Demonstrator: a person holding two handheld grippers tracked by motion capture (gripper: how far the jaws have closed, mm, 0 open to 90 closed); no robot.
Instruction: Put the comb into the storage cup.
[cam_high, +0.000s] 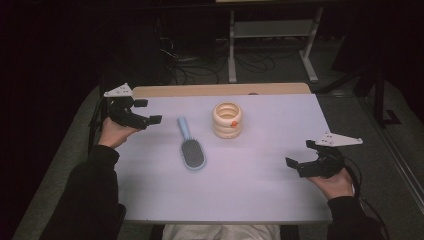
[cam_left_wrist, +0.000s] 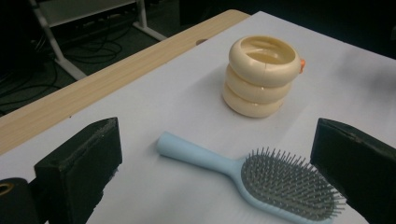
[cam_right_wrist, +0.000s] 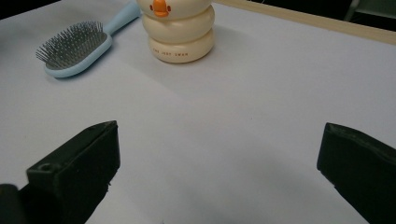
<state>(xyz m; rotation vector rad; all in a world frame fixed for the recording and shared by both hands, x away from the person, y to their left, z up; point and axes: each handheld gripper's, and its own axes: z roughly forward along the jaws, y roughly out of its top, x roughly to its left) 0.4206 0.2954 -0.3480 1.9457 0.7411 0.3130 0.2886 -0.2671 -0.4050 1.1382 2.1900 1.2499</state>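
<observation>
The blue hairbrush (cam_high: 190, 149) lies flat on the white table (cam_high: 250, 190), left of the middle, bristles up. Its oval head points toward the near edge and its handle runs back toward the far edge, leaning a little to the left. In the left gripper view the hairbrush (cam_left_wrist: 261, 175) sits between the two black jaws but farther out than they reach — nothing touches it.

Just to the right of the handle's end, nearer the far edge, stands a cream holder (cam_high: 227, 120) shaped like three stacked rings, open at the top, with a small orange beak on its near side. It is apart from the brush, with bare table between them. The right gripper view shows the cream holder (cam_right_wrist: 180, 32) with its beak facing that camera, and the hairbrush (cam_right_wrist: 79, 46) off to its left.

The left gripper (cam_high: 148, 112) is held at the left edge of the table, toward the far corner, its jaws spread wide and pointed right at the brush handle; nothing lies between it and the brush. The right gripper (cam_high: 300, 155) hovers near the right edge, closer to the near side, jaws also wide apart and holding nothing, well apart from both things.

Beyond the white surface a strip of bare wood (cam_high: 220, 90) runs along the far edge. Behind it, on the dark floor, stand the legs of a white frame (cam_high: 232, 50) among loose cables (cam_high: 190, 65).
</observation>
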